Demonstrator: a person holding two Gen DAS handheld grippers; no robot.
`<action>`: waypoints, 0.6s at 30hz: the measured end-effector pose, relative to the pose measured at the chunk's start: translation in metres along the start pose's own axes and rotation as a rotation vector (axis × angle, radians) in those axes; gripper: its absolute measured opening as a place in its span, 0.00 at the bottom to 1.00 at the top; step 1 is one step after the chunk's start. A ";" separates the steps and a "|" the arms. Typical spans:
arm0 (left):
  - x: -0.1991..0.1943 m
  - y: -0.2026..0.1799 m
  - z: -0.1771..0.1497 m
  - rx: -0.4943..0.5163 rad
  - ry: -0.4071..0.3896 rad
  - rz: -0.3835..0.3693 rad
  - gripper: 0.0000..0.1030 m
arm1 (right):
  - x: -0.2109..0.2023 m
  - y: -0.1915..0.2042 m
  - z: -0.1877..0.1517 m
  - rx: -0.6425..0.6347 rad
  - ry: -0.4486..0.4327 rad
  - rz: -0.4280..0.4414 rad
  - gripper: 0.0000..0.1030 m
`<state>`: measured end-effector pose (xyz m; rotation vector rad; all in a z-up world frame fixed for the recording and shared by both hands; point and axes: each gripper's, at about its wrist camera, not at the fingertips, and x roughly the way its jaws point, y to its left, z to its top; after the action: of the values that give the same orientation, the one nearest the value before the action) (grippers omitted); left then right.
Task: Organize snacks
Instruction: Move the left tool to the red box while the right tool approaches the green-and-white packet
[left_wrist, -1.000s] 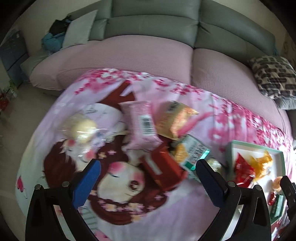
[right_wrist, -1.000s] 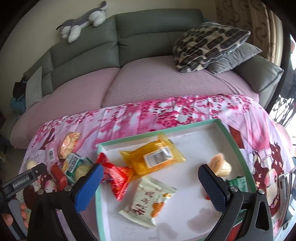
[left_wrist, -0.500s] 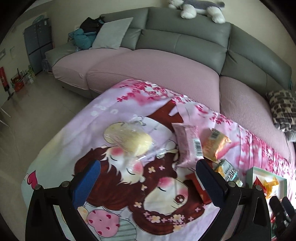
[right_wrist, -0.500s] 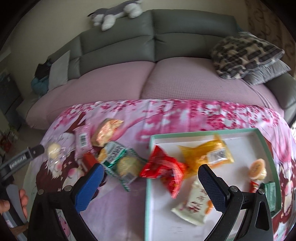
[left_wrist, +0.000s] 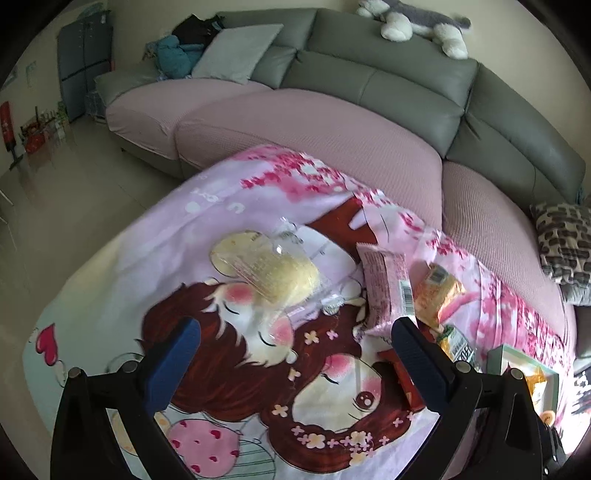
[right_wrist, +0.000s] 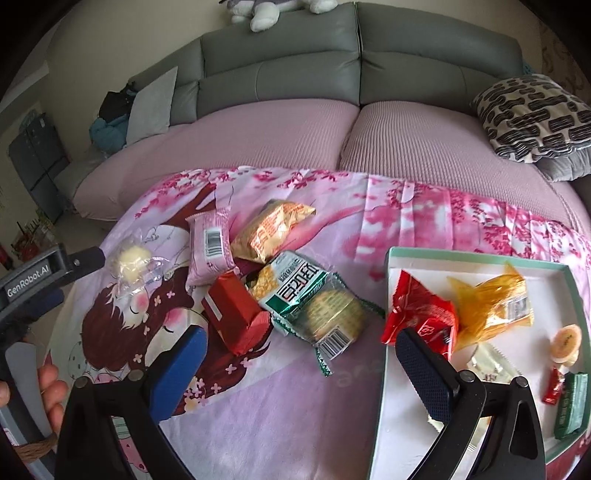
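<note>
A clear bag with a pale yellow bun (right_wrist: 130, 260) lies apart at the left of the cloth. Beside it a pink packet (right_wrist: 211, 246) lies flat, barcode up, touching an orange packet (right_wrist: 271, 229). A red box (right_wrist: 236, 317) sits tilted against a green biscuit pack (right_wrist: 314, 301). In the white tray (right_wrist: 384, 391) lie a red packet (right_wrist: 421, 314), a yellow bag (right_wrist: 491, 304), a small round cake (right_wrist: 565, 341), a pale packet (right_wrist: 489, 365) and small red (right_wrist: 553, 386) and green (right_wrist: 570, 404) sweets.

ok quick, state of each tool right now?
Left tool: open, holding nothing, above the clear-wrapped yellow bun.
Right tool: open, holding nothing, over the green cracker pack.
</note>
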<state>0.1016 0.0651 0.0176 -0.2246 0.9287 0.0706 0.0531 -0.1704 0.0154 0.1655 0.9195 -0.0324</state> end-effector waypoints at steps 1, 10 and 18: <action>0.002 -0.002 -0.001 0.010 0.005 0.004 1.00 | 0.002 -0.001 0.000 0.004 0.005 0.001 1.00; 0.021 -0.025 -0.008 0.036 0.062 -0.036 1.00 | 0.014 -0.012 -0.002 0.033 0.017 -0.008 1.00; 0.030 -0.046 -0.015 0.079 0.091 -0.046 1.00 | 0.015 -0.021 0.001 0.043 -0.003 -0.030 1.00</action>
<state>0.1150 0.0160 -0.0070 -0.1768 1.0143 -0.0186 0.0608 -0.1910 0.0007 0.1917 0.9189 -0.0801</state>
